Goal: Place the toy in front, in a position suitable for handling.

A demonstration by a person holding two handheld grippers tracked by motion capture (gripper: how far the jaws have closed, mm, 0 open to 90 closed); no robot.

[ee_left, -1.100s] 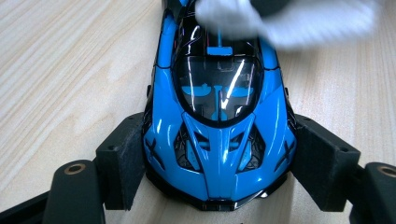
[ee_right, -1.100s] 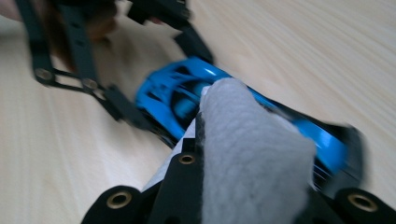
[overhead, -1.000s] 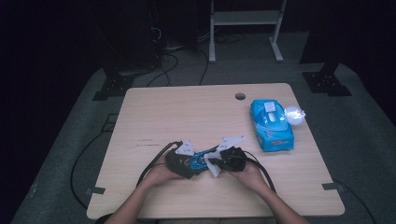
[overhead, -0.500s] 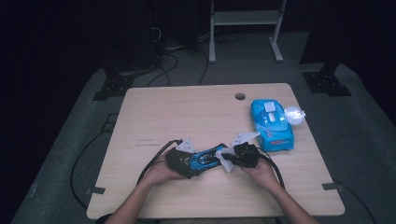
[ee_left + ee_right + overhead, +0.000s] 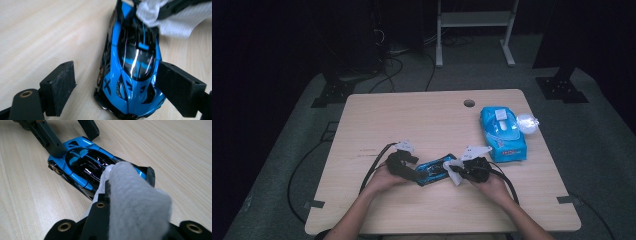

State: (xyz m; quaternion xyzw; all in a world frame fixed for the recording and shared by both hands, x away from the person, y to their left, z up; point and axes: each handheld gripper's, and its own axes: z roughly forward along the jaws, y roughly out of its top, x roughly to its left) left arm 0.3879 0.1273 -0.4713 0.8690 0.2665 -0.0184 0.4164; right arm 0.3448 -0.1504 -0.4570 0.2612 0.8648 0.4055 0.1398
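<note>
The blue toy car point(image 5: 434, 171) lies on the tabletop point(image 5: 412, 120) near its front edge, well apart from the pack of wipes point(image 5: 503, 133) at the right. The left claw point(image 5: 117, 82) has just been opening and now straddles the car's nose, one pad beside its flank and the other standing off. The right claw point(image 5: 120, 202) is clamped on a white wipe point(image 5: 135, 202) touching the car's tail; the wiping looks under way, not finished.
</note>
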